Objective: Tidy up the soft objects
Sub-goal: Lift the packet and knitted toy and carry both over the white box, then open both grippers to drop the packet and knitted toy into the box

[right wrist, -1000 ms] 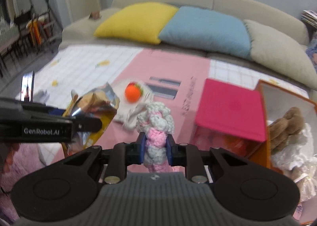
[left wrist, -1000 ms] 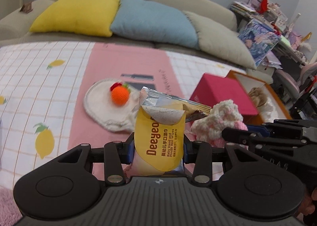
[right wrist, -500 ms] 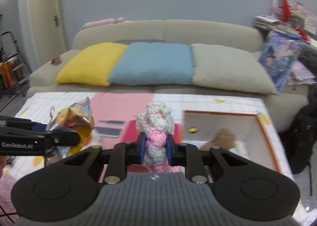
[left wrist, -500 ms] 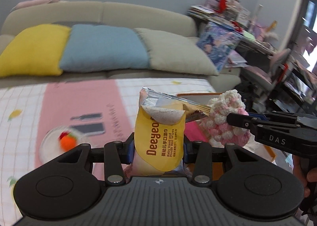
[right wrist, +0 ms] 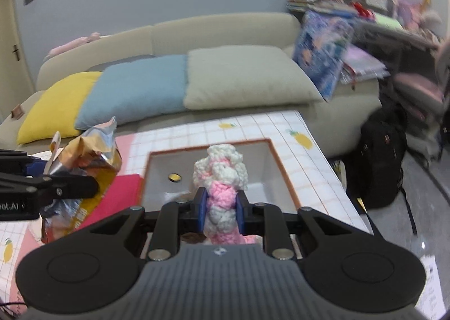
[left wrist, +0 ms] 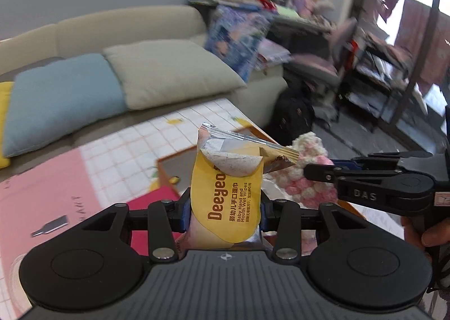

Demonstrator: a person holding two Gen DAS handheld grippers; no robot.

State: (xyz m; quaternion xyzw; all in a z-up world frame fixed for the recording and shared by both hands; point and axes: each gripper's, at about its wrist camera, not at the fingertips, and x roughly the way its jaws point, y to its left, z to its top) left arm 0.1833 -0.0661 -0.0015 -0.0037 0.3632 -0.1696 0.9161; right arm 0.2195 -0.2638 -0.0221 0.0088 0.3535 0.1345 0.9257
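My left gripper [left wrist: 225, 209] is shut on a yellow pack of baby wet wipes [left wrist: 226, 196] and holds it upright above the table. The pack also shows in the right wrist view [right wrist: 84, 162]. My right gripper [right wrist: 220, 207] is shut on a pink and white crocheted toy [right wrist: 222, 179], held over the open orange-rimmed box [right wrist: 278, 162] with a white inside. The toy also shows in the left wrist view [left wrist: 306, 176], just right of the pack. The two grippers are side by side.
A red lid [right wrist: 112, 190] lies left of the box. The table has a pink and white checked cloth [left wrist: 118, 151]. Behind it stands a beige sofa [right wrist: 225, 36] with yellow, blue and beige cushions. A black backpack [right wrist: 382, 162] and cluttered shelves are at the right.
Both grippers have swung right with their loads, from over the pink cloth and crocheted egg mat to over the open box. Their grips are unchanged.
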